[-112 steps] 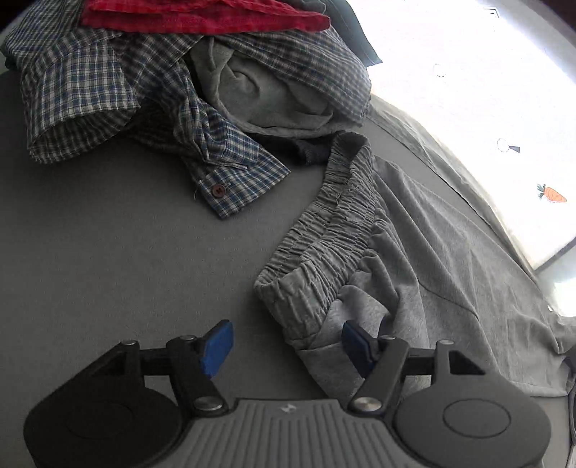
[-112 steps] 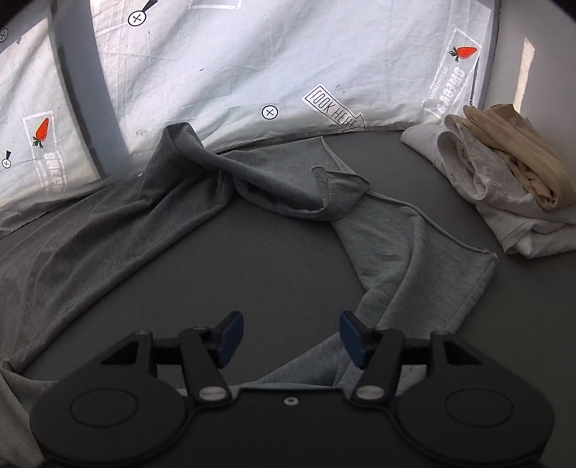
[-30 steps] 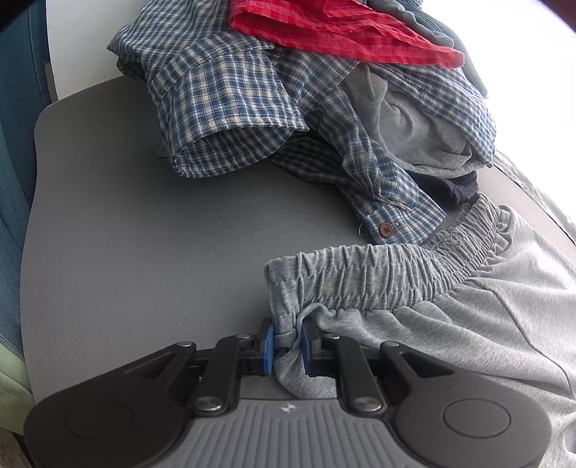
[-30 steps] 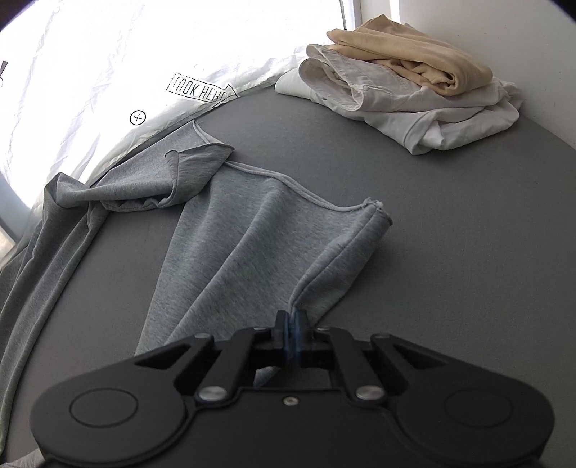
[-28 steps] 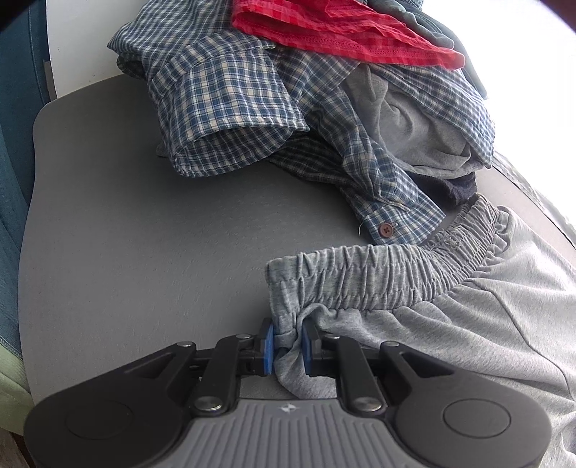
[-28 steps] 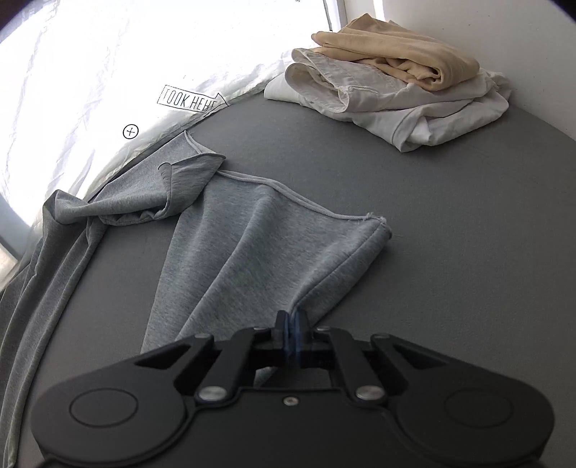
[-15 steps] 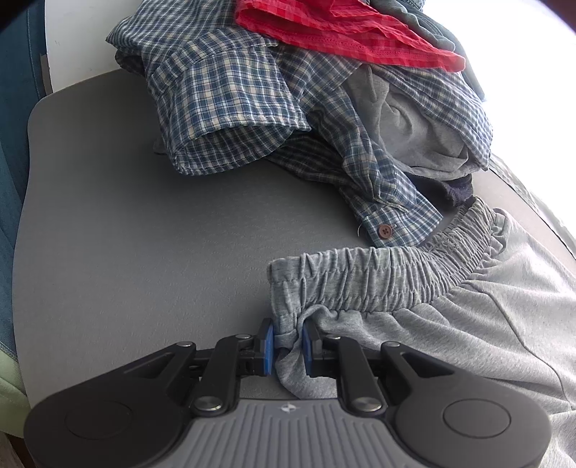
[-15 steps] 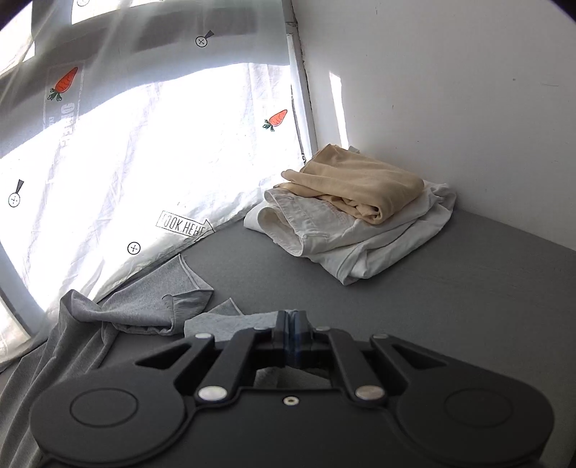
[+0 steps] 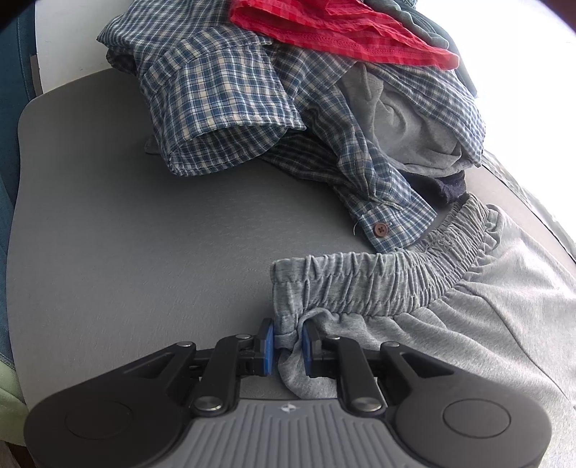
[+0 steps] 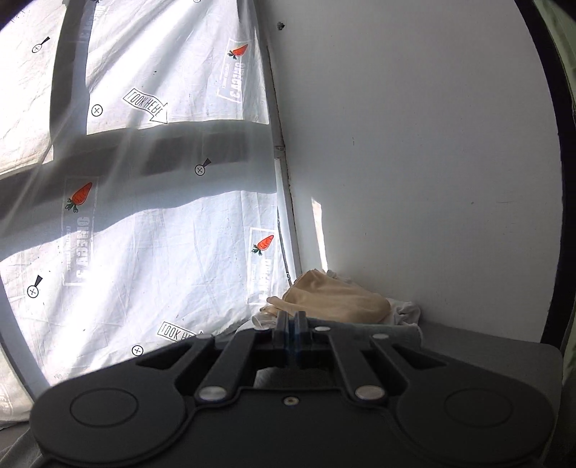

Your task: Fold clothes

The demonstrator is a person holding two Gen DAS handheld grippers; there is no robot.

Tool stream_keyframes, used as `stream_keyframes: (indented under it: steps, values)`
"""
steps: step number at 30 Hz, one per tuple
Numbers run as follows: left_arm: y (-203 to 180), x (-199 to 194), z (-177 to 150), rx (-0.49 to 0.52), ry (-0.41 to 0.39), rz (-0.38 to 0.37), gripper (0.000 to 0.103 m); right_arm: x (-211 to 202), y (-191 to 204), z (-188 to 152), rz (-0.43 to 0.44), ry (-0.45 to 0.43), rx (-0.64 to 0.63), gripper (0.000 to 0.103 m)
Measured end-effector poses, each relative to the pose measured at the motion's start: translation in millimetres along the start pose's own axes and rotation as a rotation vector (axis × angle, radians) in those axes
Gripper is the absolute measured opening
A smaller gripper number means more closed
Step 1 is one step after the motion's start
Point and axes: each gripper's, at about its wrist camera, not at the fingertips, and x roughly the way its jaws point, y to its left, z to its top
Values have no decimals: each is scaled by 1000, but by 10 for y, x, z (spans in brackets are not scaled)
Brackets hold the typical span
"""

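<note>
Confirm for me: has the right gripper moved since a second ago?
Yes. The right gripper has risen and tipped upward: the folded beige and white clothes pile, earlier high in its view, now sits just above the shut fingertips, with white wall filling the frame.

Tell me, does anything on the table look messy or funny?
Yes. The checked shirt, a red cloth and a grey top lie in a crumpled heap at the table's far end, not folded. One shirt cuff flops onto the grey pants' waistband.
</note>
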Motion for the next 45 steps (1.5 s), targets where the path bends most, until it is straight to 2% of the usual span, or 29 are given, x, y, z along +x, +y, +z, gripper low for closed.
stream_keyframes:
  steps: [2,5,10,13,21,24,26,28,30,32,36,38,40,45]
  values:
    - [13,2,8,-3,5,-7,18,-108,48,136,23,-45,-5,3]
    - [24,8,-1,-2,4,-12,18,-81,124,183,30,-58,-40,3]
    - [26,13,-8,-1,1,-13,18,154,190,-22,4,31,-83,3]
    - [14,18,3,9,2,-9,19,395,317,-221,-1,81,-154,3]
    - [3,31,3,0,-1,3,20,1303,947,-521,66,191,-234,3]
    - [-8,32,-8,-3,-6,12,20,1609,1220,-629,132,282,-257,4]
    - [-15,31,-15,-4,-8,18,20,1748,1368,-727,160,344,-272,11]
    - [-20,28,-21,-3,-10,24,20,1752,1407,-796,185,373,-266,30]
    - [-28,25,-31,-4,-12,31,20,1666,1307,-895,202,400,-248,37]
    - [-45,25,-39,0,-16,41,20,1584,1171,-989,207,429,-235,37]
    - [-80,27,-28,10,-11,58,20,1483,546,-1235,112,540,-75,36]
    - [-87,32,-12,16,-3,62,20,1469,145,-1404,50,623,30,36]
    - [-92,40,3,26,4,64,19,1455,-109,-1512,13,659,100,35]
    - [-101,51,22,36,13,68,19,1473,-489,-1618,-10,670,290,35]
